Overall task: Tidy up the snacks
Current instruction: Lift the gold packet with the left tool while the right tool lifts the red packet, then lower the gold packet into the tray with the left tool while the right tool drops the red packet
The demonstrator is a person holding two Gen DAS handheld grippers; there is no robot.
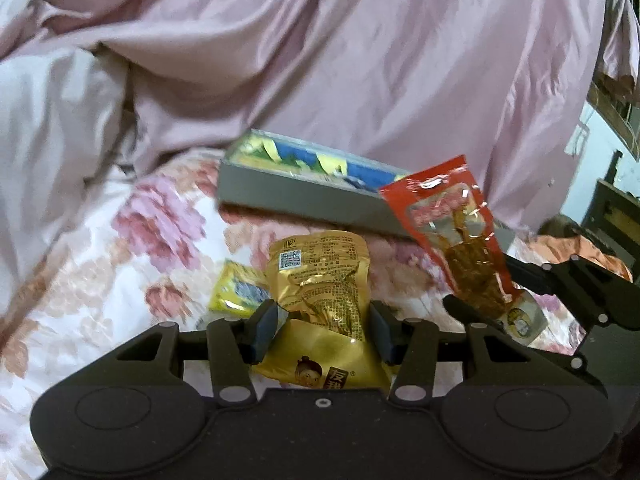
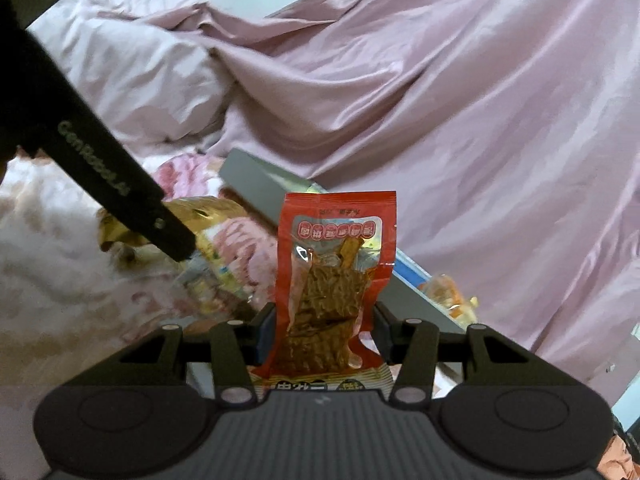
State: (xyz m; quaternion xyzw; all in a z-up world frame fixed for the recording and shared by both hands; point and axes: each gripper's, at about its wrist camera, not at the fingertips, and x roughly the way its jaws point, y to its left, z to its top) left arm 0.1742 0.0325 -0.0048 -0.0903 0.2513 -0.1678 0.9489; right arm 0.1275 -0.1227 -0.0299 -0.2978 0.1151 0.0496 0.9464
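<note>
Left gripper (image 1: 324, 328) clenches the gold snack pouch (image 1: 320, 280); right gripper (image 2: 324, 332) pinches the red tofu packet (image 2: 332, 280). Slick film could slip short of the grey box (image 1: 288, 192).

Gold snack packet (image 1: 320, 280), red snack packet (image 2: 332, 280), grey box (image 1: 304, 196), pink floral sheet (image 1: 120, 260), mauve duvet (image 1: 360, 60)

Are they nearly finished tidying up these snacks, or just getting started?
Partway, it seems. The grey box on the floral bedspread already holds some yellow and blue packets. In hand: the left gripper grips a gold packet, and the right gripper grips a red packet; neither is in the box yet. One small yellow packet also lies loose on the bedspread.
</note>
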